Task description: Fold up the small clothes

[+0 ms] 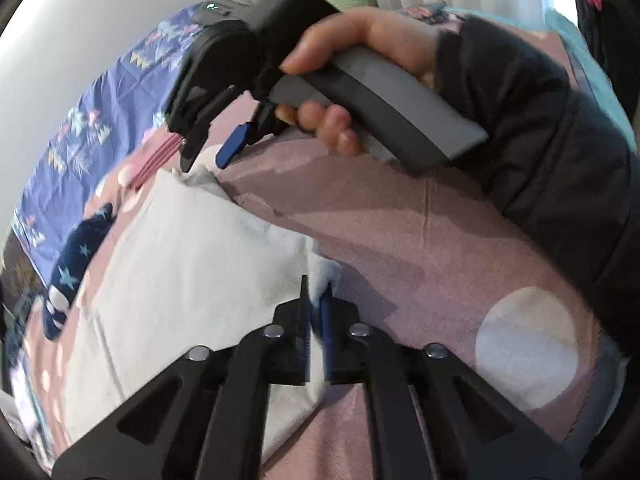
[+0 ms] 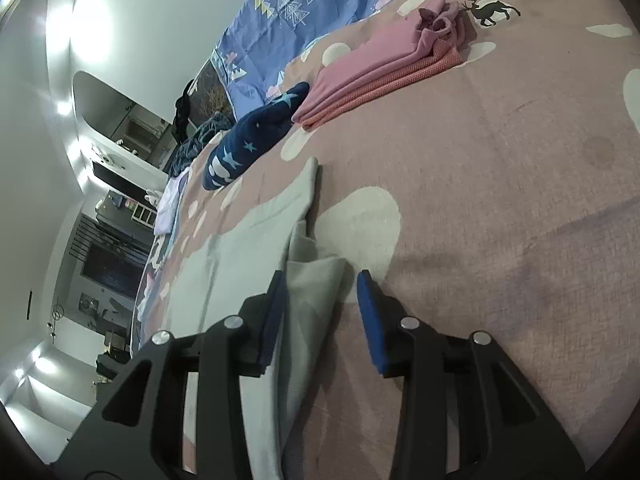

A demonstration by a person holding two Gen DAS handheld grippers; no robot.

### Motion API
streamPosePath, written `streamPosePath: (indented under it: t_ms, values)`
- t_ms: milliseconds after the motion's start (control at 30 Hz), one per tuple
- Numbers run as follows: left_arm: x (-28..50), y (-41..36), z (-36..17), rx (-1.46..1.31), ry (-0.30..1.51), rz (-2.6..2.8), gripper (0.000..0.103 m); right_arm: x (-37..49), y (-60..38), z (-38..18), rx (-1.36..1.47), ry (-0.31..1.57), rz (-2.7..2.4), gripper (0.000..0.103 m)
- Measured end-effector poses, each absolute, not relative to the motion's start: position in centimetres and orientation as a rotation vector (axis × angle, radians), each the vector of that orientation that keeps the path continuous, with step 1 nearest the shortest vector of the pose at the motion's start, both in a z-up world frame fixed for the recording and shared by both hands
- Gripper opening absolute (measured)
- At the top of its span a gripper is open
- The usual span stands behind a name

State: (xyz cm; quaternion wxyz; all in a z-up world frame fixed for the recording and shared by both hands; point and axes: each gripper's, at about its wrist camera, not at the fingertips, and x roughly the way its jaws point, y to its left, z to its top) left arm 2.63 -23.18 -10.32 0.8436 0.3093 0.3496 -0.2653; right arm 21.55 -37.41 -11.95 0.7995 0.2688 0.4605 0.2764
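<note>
A pale white garment [image 1: 180, 248] lies flat on the pink bedspread [image 1: 400, 232]. My left gripper [image 1: 316, 292] is shut on its near corner, and a tuft of cloth pokes out past the pads. At the far corner, a hand [image 1: 360, 40] in a dark sleeve holds my right gripper [image 1: 208, 156], whose fingers stand apart. In the right wrist view the right gripper [image 2: 322, 280] is open. A folded edge of the garment [image 2: 248, 248] lies between its blue pads, which do not pinch it.
A folded pink stack [image 2: 380, 64] and a navy star-patterned garment [image 2: 256, 132] lie further along the bed. A blue patterned quilt [image 2: 320, 0] covers the far side. The bed edge drops off at the left, with more clothes heaped there [image 2: 168, 200].
</note>
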Motion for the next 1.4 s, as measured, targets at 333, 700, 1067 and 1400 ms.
streamPosePath:
  t_ms: [333, 700, 1067, 1400]
  values:
    - [3.9, -19.9, -6.9, 0.400, 0.753, -0.639, 0.001, 21.6, -33.6, -11.8, 0.490, 1.036, 0.698, 0.069]
    - [3.1, -20.1, -7.3, 0.362, 0.755, -0.720, 0.001, 20.6, -37.3, -8.5, 0.612, 0.843, 0.559, 0.002]
    - [3.5, -20.1, -8.9, 0.334, 0.789, -0.753, 0.001, 22.1, -39.0, -11.1, 0.629, 0.927, 0.517, 0.048]
    - [3.5, -19.7, -8.9, 0.281, 0.788, -0.779, 0.001, 21.2, -36.1, -9.7, 0.543, 0.853, 0.545, 0.002]
